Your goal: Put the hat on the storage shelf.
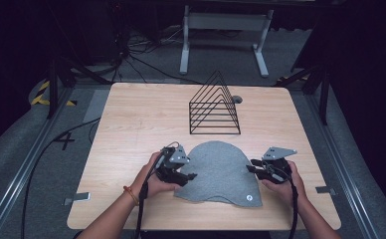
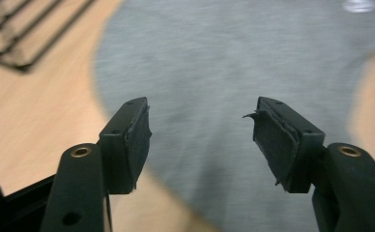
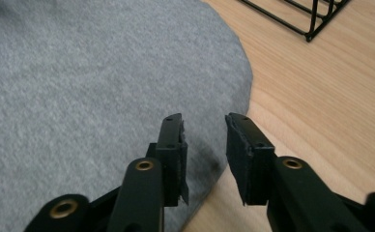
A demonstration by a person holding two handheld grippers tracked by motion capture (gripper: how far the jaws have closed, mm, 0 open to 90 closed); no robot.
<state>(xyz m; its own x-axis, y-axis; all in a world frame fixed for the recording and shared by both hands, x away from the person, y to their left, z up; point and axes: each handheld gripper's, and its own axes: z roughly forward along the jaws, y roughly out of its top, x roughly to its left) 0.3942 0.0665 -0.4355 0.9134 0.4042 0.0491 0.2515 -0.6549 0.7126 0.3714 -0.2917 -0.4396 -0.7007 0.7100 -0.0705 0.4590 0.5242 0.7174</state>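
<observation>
A grey knit hat (image 1: 221, 172) lies flat on the wooden table (image 1: 131, 114), with a small white tag (image 1: 249, 197) near its front right edge. My left gripper (image 1: 190, 176) sits at the hat's left edge. In the left gripper view this gripper (image 2: 200, 126) is open wide over the grey fabric (image 2: 224, 67), gripping nothing. My right gripper (image 1: 251, 166) is at the hat's right edge. In the right gripper view it (image 3: 205, 134) is open with a narrower gap, just above the hat's rim (image 3: 79, 87), where fabric meets wood.
A black wire rack (image 1: 214, 107) with triangular dividers stands behind the hat, also seen as the rack (image 3: 311, 14) and blurred rack (image 2: 11, 34) in the gripper views. Bare wood lies left and right of the hat. Cables trail across the floor beyond the table.
</observation>
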